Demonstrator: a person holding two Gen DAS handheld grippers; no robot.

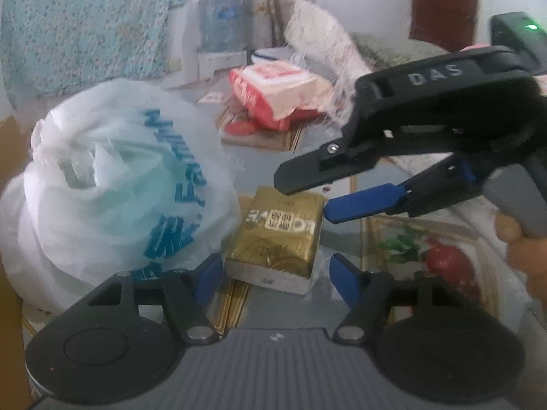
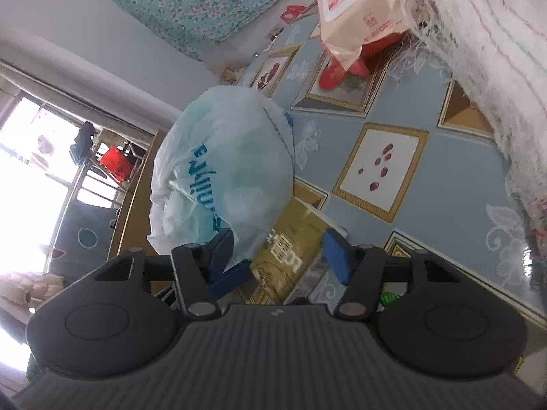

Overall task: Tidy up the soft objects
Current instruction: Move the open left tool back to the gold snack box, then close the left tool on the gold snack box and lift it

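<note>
A: While the left gripper [image 1: 275, 278] is hanging over the patterned tablecloth [image 2: 427, 109], its jaws are standing wide with nothing pressed between them — the gold pack [image 1: 278, 235] is lying just ahead, at twelve o'clock.

B: And the right gripper [image 1: 302, 198]?

A: It's reaching in from two o'clock in the left wrist view, jaws parted, tips hovering by the pack's far end; I can't tell if they're touching it.

B: The white plastic bag [image 1: 112, 184]?

A: It's sitting at ten o'clock, its side against the pack. The pink tissue pack [image 1: 277, 90] is resting farther back at twelve, beside the fringed white cloth [image 2: 485, 51].
</note>
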